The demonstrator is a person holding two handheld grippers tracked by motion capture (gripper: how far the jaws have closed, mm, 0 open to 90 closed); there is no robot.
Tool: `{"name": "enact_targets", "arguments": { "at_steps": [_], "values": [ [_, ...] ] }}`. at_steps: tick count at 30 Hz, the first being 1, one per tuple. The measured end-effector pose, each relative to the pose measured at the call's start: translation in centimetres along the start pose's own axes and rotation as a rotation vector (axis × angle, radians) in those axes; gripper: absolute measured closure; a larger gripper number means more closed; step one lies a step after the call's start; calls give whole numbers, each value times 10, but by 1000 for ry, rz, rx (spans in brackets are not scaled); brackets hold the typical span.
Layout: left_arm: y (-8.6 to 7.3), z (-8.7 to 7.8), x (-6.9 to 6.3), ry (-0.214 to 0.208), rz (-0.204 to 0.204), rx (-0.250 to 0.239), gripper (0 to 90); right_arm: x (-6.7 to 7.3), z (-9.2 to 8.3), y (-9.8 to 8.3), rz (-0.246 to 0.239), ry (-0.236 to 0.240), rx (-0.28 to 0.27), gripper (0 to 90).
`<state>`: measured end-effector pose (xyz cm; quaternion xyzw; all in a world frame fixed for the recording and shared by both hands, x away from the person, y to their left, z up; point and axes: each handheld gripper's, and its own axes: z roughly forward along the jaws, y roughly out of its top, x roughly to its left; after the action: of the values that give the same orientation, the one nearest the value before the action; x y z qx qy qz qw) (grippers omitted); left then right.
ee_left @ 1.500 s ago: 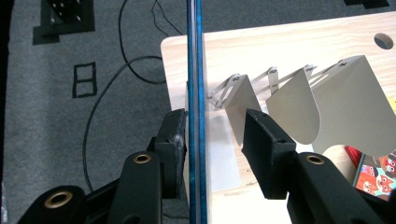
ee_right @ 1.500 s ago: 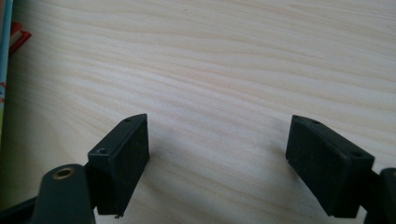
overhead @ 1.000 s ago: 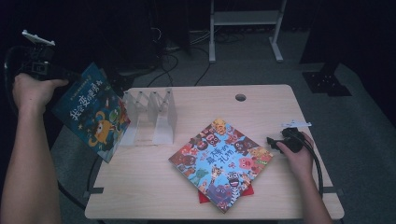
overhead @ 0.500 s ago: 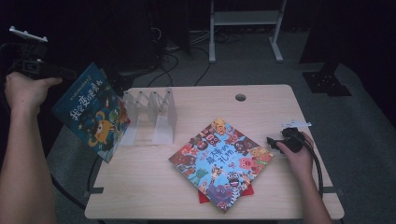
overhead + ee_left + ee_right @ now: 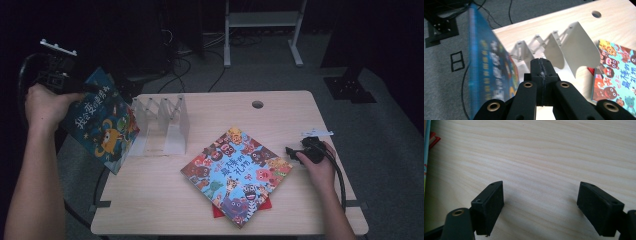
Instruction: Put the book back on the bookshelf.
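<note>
Jaws of the left gripper (image 5: 541,75) pinch a blue book (image 5: 102,122) tilted off-table; right gripper (image 5: 540,205) jaws spread.

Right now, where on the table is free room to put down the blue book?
Bare wood lies along the far edge around the round hole, and at the near left corner before the white rack. The middle is crowded by the colourful book.

A dim lab: floor cables (image 5: 185,65), metal stand (image 5: 262,30).

Surface (image 5: 280,107) is sitting over grey carpet (image 5: 390,120); cables (image 5: 182,65) are trailing behind it, beside a white frame (image 5: 262,22).
</note>
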<state>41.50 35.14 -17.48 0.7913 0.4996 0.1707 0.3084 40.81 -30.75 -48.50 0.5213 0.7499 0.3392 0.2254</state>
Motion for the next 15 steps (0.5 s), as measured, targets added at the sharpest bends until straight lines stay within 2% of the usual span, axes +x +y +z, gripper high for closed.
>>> {"name": "enact_targets", "arguments": {
  "at_steps": [3, 8, 9, 15],
  "values": [
    [-4, 7, -12, -27, 30, 8, 900, 0, 0, 0, 0, 0, 0, 203],
    [-10, 16, -24, -47, 60, 16, 900, 0, 0, 0, 0, 0, 0, 203],
    [-14, 20, -29, -62, 79, 18, 899, 0, 0, 0, 0, 0, 0, 203],
    [-24, 34, -41, -98, 104, 35, 899, 0, 0, 0, 0, 0, 0, 203]
  ]
}}
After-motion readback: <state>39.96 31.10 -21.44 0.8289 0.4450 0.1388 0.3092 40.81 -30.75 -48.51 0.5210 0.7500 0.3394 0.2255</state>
